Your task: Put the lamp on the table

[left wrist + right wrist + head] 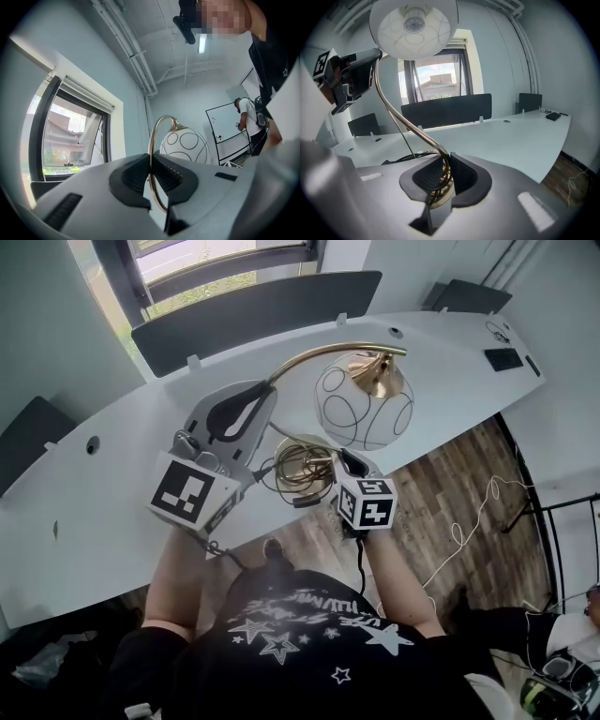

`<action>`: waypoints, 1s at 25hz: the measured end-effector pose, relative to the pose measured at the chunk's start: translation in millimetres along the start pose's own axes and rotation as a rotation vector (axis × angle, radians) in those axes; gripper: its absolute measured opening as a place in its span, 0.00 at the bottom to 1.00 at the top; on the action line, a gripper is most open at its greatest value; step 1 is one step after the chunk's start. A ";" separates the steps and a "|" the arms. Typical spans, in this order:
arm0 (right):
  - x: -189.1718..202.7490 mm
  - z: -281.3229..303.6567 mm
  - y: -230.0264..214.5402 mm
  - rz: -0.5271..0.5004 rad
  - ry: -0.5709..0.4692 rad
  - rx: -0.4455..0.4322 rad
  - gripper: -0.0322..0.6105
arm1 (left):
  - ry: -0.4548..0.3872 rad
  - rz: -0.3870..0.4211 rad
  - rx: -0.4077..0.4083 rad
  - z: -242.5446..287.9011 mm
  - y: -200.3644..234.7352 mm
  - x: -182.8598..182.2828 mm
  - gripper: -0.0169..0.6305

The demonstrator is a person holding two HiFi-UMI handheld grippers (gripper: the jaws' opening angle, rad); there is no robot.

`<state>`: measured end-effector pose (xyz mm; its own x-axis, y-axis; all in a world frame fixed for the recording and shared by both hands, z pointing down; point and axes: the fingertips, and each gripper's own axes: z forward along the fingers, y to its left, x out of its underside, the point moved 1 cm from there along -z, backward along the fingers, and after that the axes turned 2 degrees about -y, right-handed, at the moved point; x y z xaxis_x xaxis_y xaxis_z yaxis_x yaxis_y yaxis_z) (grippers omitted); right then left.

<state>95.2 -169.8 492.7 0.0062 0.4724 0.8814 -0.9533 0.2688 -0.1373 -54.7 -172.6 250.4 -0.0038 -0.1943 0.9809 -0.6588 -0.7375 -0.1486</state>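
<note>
The lamp has a curved brass neck (300,359), a white globe shade (364,401) with black rings, and a round brass base (305,463) with its cord coiled beside it. Both grippers hold it in the air at the near edge of the white table (450,371). My left gripper (255,397) is shut on the brass neck (151,154), with the shade (186,145) beyond it. My right gripper (336,465) is shut on the lower stem (443,171) just above the base. The shade (414,22) hangs over it there, and the left gripper (355,77) shows at upper left.
Dark chair backs (253,310) line the table's far side under a window (202,263). A black device (504,359) lies at the table's right end. A white cable (469,521) trails over the wood floor. A person (251,122) stands by a whiteboard in the background.
</note>
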 end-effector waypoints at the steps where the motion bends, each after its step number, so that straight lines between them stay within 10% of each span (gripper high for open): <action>1: -2.2 3.0 0.0 -0.002 0.003 0.004 0.12 | 0.003 -0.002 0.007 1.8 4.4 1.7 0.08; 25: -35.5 76.8 -14.0 -0.083 0.063 -0.071 0.12 | 0.006 -0.005 -0.069 39.3 65.1 21.0 0.08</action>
<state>85.2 -254.7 498.0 0.1050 0.4975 0.8611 -0.9251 0.3666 -0.0990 -68.1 -250.1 256.4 -0.0052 -0.1866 0.9824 -0.7088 -0.6923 -0.1353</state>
